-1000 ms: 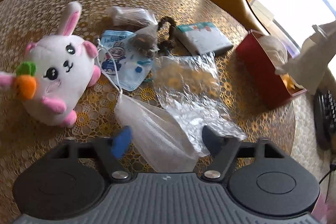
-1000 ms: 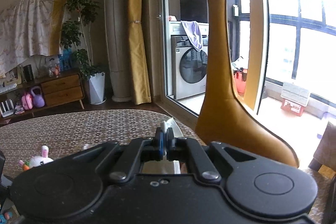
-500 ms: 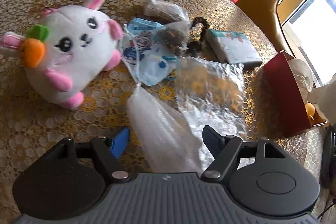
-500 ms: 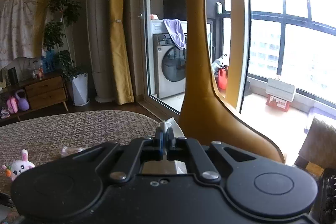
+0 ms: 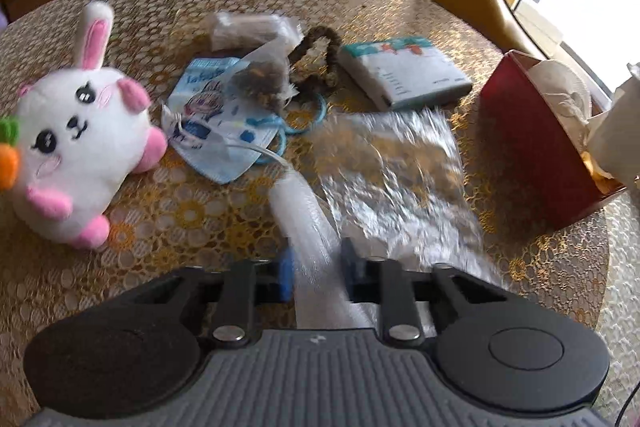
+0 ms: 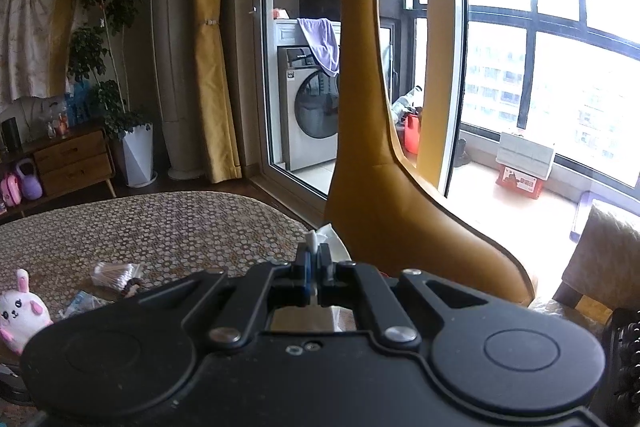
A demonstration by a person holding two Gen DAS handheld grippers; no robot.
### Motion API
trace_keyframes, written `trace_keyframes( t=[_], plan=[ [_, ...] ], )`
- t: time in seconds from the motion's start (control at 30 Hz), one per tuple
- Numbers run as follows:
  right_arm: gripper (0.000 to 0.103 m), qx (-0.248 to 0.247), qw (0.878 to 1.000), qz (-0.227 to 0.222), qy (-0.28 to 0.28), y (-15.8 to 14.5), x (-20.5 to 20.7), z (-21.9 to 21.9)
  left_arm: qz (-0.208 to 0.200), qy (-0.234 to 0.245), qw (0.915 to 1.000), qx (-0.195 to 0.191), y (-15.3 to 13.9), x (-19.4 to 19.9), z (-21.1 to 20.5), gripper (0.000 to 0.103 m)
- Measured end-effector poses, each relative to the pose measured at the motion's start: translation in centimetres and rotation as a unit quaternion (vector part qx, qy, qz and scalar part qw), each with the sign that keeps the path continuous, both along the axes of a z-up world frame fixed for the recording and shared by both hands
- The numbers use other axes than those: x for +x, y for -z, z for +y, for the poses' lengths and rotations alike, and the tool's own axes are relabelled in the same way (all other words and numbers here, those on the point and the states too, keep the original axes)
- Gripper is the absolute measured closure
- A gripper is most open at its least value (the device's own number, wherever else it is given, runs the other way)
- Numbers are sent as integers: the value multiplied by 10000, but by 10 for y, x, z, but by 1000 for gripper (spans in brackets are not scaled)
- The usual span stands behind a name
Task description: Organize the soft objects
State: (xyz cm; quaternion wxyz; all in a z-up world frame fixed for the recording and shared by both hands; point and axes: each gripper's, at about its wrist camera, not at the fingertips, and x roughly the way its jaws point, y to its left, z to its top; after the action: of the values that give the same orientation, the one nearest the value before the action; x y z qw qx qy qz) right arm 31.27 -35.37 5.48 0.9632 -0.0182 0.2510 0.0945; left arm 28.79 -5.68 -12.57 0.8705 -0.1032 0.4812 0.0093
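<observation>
My left gripper [image 5: 316,273] is closed around a white gauzy drawstring pouch [image 5: 304,223] lying on the gold-patterned table [image 5: 168,219]. A white plush bunny [image 5: 76,143] lies at the left, and it also shows in the right wrist view [image 6: 20,311]. A blue printed face mask [image 5: 216,131], a tea bag [image 5: 260,83], a brown hair tie [image 5: 316,59], a tissue pack [image 5: 404,75] and a clear plastic bag [image 5: 392,167] lie between. My right gripper [image 6: 314,259] is shut on a white tissue [image 6: 320,237], which shows at the left wrist view's right edge [image 5: 618,131] by the red box [image 5: 532,143].
A packet of cotton swabs [image 5: 252,27] lies at the back of the table. A tall yellow giraffe-shaped chair [image 6: 384,163] stands past the table's far edge. The red box holds white soft items [image 5: 560,87]. A dark keyboard [image 6: 624,359] sits at the right.
My left gripper's fingers have closed in from wide open onto the white pouch. The right gripper has swung a little, still holding the tissue.
</observation>
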Motion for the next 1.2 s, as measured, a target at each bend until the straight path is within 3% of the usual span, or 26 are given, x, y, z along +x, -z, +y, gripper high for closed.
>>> trace_keyframes(
  t=[0.13,0.33,0.57,0.93,1.2],
  plan=[
    [101,-6,9999,52,90,4,6,-7,-475,280,9985,63,-17,-5,-5,94],
    [101,22,9999,54,146,6,9,-16,-1048,558,9929,-39,-58,-5,-9,94],
    [101,27,9999,-2,118,5,6,-20,-1402,780,9866,-310,-101,7,-21,94],
    [101,29,9998,-67,190,8,8,-27,-1629,1549,9729,-544,-138,43,-80,94],
    [101,-65,9995,-136,295,8,23,-32,-1395,2104,9657,-612,-122,78,-150,94]
  ],
)
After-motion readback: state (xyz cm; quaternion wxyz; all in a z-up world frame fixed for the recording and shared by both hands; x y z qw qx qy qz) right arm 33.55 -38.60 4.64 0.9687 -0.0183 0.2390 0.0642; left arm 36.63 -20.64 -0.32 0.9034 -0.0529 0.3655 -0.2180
